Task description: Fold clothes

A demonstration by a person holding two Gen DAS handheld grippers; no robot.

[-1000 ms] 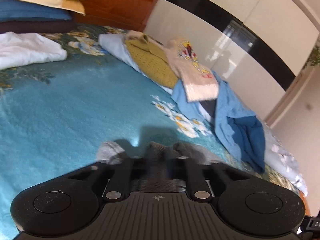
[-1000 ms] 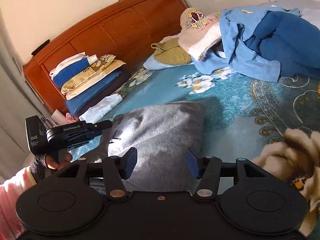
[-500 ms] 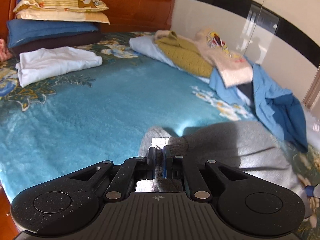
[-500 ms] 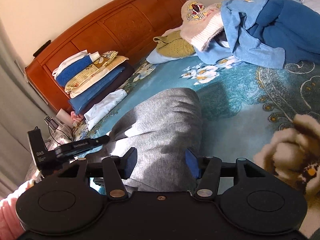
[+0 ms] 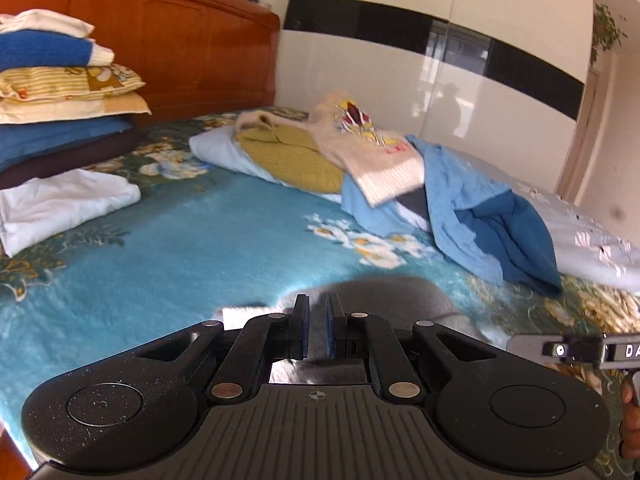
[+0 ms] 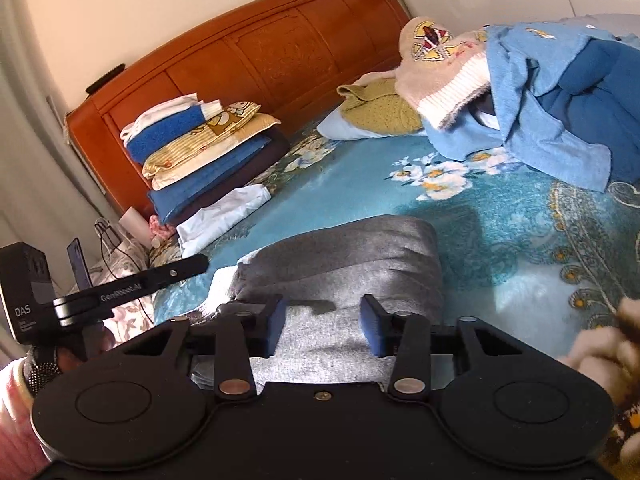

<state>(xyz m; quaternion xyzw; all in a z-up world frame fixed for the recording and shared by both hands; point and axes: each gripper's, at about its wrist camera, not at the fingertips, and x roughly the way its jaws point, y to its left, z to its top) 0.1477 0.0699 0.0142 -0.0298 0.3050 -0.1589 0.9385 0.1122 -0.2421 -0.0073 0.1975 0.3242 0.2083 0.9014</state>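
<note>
Left gripper (image 5: pixel 315 326): pads nearly together with a thin slit between, grey cloth (image 5: pixel 384 300) behind and under them; whether a layer is pinched, cannot tell. Just ahead, the grey garment doubled into a rounded fold, a white strip (image 5: pixel 246 312) peeping out left of the pads. Further ahead, a heap (image 5: pixel 400 168) of unfolded clothes: yellow knit, cream sweater, blue pieces. Far left, a white folded piece (image 5: pixel 64 204) beside a stack (image 5: pixel 60 92) against the headboard, likely the drop-off spot for finished items. At the right edge, the other tool's tip.

Right gripper (image 6: pixel 323 330): pads wide apart, holding nothing, hovering low over the grey cloth (image 6: pixel 340 264), probably to press or steady the fold. Garment directly under and ahead, its far edge rolled over, white lining at its left corner. Left of it, the other tool in a hand (image 6: pixel 68 356), pink sleeve behind. Heap ahead-right, stack ahead-left. Fold looks partway done, judging by its bulky edge.
</note>
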